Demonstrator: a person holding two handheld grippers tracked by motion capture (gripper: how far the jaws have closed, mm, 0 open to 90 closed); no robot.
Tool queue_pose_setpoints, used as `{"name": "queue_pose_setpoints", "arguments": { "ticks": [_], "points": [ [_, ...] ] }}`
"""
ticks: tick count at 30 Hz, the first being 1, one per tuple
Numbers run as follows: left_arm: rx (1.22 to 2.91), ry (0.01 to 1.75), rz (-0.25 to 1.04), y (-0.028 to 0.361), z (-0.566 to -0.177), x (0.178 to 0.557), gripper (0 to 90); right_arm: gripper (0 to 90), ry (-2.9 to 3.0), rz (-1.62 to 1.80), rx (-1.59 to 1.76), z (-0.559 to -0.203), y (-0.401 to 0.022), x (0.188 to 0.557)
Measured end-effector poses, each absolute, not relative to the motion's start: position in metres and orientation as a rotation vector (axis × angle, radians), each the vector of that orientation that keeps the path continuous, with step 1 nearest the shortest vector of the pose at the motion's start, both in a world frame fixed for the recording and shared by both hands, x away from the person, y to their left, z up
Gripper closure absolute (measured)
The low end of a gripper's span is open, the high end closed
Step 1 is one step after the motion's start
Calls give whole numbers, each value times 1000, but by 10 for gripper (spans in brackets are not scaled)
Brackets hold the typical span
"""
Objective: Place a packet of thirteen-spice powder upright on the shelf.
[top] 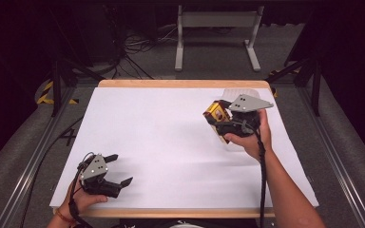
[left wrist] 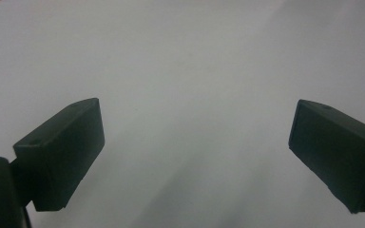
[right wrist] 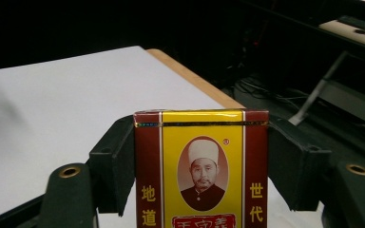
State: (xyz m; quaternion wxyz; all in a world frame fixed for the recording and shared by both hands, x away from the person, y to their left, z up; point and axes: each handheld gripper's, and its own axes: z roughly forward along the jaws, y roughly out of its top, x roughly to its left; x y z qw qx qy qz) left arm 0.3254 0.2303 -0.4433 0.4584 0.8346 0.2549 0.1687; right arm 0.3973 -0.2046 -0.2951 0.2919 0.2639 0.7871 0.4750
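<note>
High view: right tongs (top: 218,115) pinch a red-and-yellow box (top: 214,112), raised over the white worktop (top: 171,142) at its far right; left tongs (top: 121,168) spread wide, near corner.

The table (top: 180,84) has a light wooden top; its wood shows as a narrow strip along the far edge and along the near edge. A white sheet (top: 171,142) lies flat directly on the top and covers nearly all of it, reaching both side edges. In the right gripper view, the wooden edge (right wrist: 195,78) runs beside the white sheet (right wrist: 66,95). In the left gripper view, the white sheet (left wrist: 185,71) appears plain and unmarked.
</note>
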Motion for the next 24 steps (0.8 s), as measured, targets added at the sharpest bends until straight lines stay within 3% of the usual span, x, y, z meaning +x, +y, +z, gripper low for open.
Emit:
{"name": "queue_pose_setpoints", "arguments": {
  "ticks": [24],
  "points": [
    [2048, 627, 419, 231, -443, 326, 54, 327, 1812, 1196, 1029, -316, -253, 419]
  ]
}}
